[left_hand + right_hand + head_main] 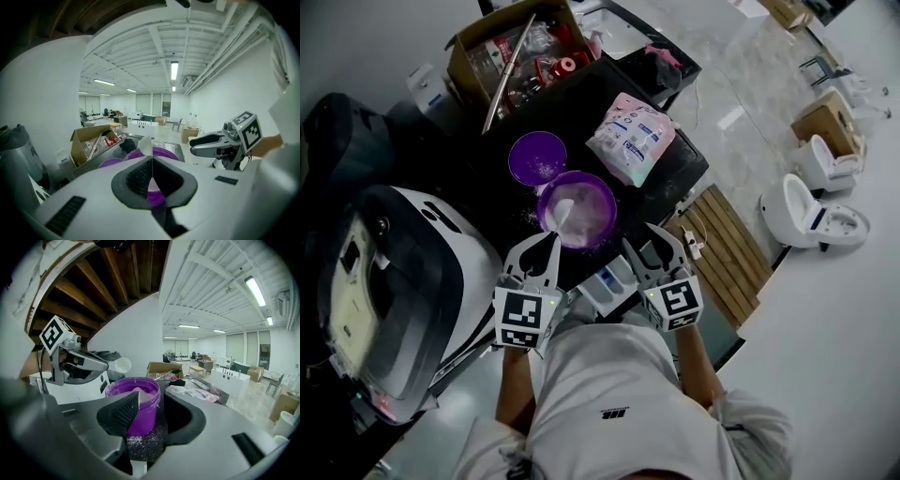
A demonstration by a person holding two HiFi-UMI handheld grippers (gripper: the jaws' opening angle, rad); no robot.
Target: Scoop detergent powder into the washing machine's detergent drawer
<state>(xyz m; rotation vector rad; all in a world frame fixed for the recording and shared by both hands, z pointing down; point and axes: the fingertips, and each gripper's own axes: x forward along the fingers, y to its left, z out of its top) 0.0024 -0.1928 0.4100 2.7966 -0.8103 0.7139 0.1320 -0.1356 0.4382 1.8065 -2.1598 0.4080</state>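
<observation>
The left gripper [542, 251] has its ribbed black pads pressed together on the thin flat handle of a white plastic scoop [562, 212]. The scoop's small rounded bowl is raised over the near rim of the tub [598, 202]. The right gripper [652, 246] is spread and holds nothing. In the right gripper view, the tub stands just ahead of its gap.

The tub is round, smooth, glossy purple plastic. Its inner wall is dusted pale, and a mound of white detergent powder [142, 393] lies inside. Fine white grains are scattered on the matte black surface [145, 444] at the tub's foot. Its matching flat purple lid [537, 157] lies beyond it, also speckled with powder.

The detergent drawer [607, 284] is a white moulded tray with a blue compartment. It sits at the near edge of the surface, between the two grippers and just below the tub. I cannot tell whether any powder is in it.

A soft, crinkled pink and white bag [631, 136] lies to the right of the lid. An open cardboard box [511, 47] of oddments stands at the far end. The washing machine [394, 291], white with a dark glossy top, is to the left.
</observation>
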